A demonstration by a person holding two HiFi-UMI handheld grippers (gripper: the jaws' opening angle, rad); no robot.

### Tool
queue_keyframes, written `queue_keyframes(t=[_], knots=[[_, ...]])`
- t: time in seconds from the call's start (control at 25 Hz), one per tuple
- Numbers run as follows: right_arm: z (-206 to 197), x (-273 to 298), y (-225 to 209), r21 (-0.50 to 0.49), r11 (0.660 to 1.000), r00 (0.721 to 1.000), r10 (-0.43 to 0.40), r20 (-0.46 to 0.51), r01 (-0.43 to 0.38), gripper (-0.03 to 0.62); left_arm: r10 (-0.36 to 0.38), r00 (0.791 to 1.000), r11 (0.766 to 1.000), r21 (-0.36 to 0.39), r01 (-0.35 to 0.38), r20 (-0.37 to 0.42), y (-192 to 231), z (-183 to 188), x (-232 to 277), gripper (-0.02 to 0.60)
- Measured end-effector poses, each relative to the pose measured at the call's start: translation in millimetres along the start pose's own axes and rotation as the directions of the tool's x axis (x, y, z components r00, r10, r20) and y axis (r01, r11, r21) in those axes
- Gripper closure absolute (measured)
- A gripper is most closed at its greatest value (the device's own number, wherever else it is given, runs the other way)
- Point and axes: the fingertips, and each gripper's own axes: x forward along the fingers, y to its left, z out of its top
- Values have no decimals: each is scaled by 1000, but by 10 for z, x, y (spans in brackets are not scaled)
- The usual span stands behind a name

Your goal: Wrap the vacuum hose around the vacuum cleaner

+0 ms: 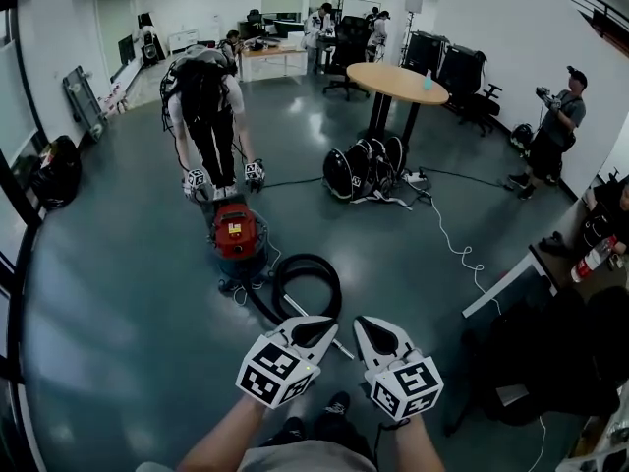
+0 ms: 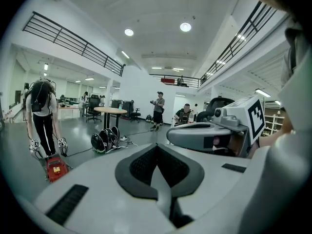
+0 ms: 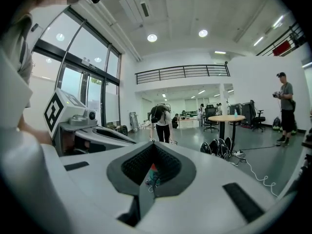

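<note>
Black ribbed plastic hose [image 1: 307,281] lies in one loose loop flat on the glossy grey-blue floor [image 1: 108,303]. It sits just beside the red drum-shaped vacuum cleaner [image 1: 237,232] and is not wound about it. One end appears to run back toward the drum's base, though the join is too small to confirm. A second person [image 1: 203,106] in dark clothing bends over the vacuum cleaner with a marker-cubed tool in each hand, both held close above its top. Whether they touch it cannot be read. Nearer the camera, the white hard-shelled left gripper [image 1: 319,324] and right gripper [image 1: 366,324] are held side by side, near level, tips aimed across the floor toward the loop. Both have their jaws pressed together on nothing. The dark, finely textured pads meet along a closed seam, and only distant floor and the far-off red drum show past the notch. Judgement: closed, empty jaws held clear of the floor suggest a carrying posture rather than a working one — neither gripper is near the hose. The hose's corrugated skin should bend readily and offer ridges for a pinch, but a slack loop is likely to spring open.
</note>
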Motion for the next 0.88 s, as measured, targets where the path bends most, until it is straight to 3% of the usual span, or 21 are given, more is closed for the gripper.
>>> queue_keyframes(t=[0.48, 0.88], knots=[[434, -123, 224, -25, 999, 997, 23, 79, -21, 591, -10, 999, 999, 49, 7, 49, -171, 308, -213, 575], [489, -114, 275, -34, 999, 996, 29, 85, -26, 591, -24, 998, 999, 50, 21, 53, -196, 343, -228, 575]])
